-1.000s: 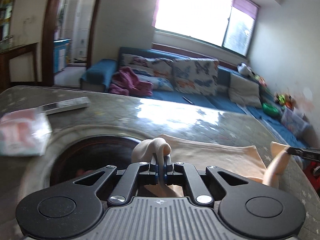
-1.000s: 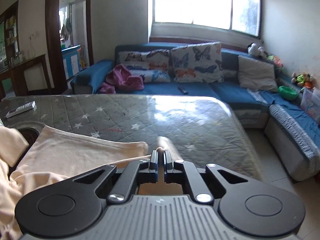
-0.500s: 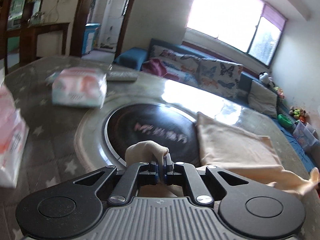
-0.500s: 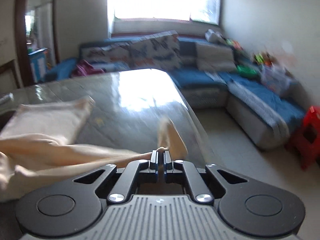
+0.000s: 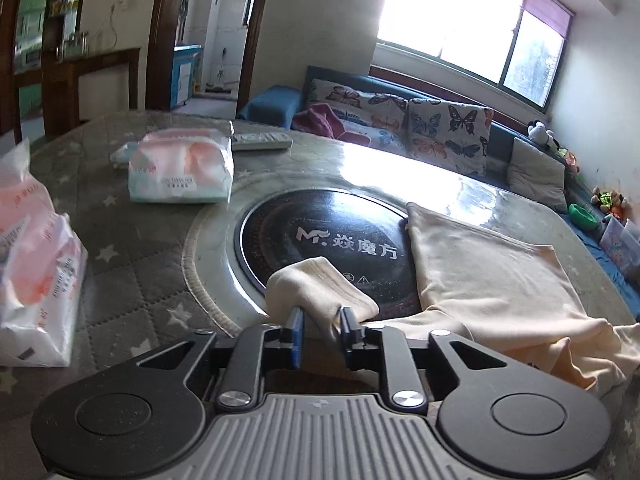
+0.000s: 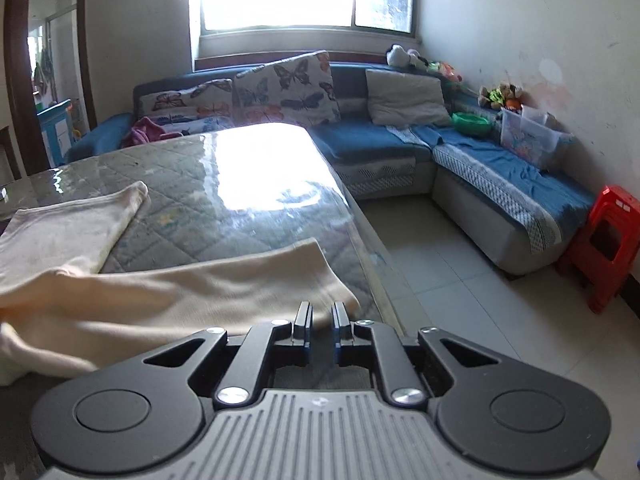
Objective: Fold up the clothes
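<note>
Item: cream garment (image 5: 492, 280), both corners just let go on the table.

Half a second ago each claw was pinched shut on cloth; now the left gripper (image 5: 320, 330) stands parted with a rolled sleeve end (image 5: 320, 288) loose between its fingers, and the right gripper (image 6: 320, 322) is narrowly parted over the near hem (image 6: 224, 288) (a fold laid, I judge; regrasping comes next). Garment lies across the quilted table (image 5: 132, 280), right of the black cooktop disc (image 5: 320, 240) marked "MF" with Chinese characters. Farther left: tissue packs (image 5: 182, 172) (print too small to read), remote (image 5: 262, 140).
</note>
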`<action>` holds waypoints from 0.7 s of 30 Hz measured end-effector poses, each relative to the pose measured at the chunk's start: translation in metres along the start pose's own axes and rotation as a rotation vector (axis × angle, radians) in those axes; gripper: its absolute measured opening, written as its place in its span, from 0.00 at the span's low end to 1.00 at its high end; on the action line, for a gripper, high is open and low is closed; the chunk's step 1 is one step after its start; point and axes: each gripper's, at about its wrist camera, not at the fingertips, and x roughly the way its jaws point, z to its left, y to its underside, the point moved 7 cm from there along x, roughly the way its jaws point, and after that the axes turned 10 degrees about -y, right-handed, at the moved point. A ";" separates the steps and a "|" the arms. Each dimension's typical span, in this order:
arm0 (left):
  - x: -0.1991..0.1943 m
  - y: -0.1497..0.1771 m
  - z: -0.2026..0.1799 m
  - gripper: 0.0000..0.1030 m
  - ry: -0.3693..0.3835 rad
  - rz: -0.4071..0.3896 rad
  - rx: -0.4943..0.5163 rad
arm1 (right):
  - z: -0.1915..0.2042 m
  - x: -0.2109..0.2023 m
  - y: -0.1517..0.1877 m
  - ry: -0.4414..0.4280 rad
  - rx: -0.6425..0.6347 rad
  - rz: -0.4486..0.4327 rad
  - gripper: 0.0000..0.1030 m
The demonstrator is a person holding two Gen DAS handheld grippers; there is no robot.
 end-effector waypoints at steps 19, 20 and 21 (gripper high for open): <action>-0.028 0.024 -0.140 0.32 0.364 -0.008 0.314 | 0.048 -0.008 -0.011 -0.106 -0.135 0.023 0.22; -0.026 0.027 -0.148 0.32 0.378 -0.004 0.338 | 0.060 -0.011 -0.013 -0.141 -0.156 0.022 0.23; -0.024 0.030 -0.157 0.32 0.392 0.000 0.361 | 0.072 -0.015 -0.014 -0.177 -0.176 0.020 0.23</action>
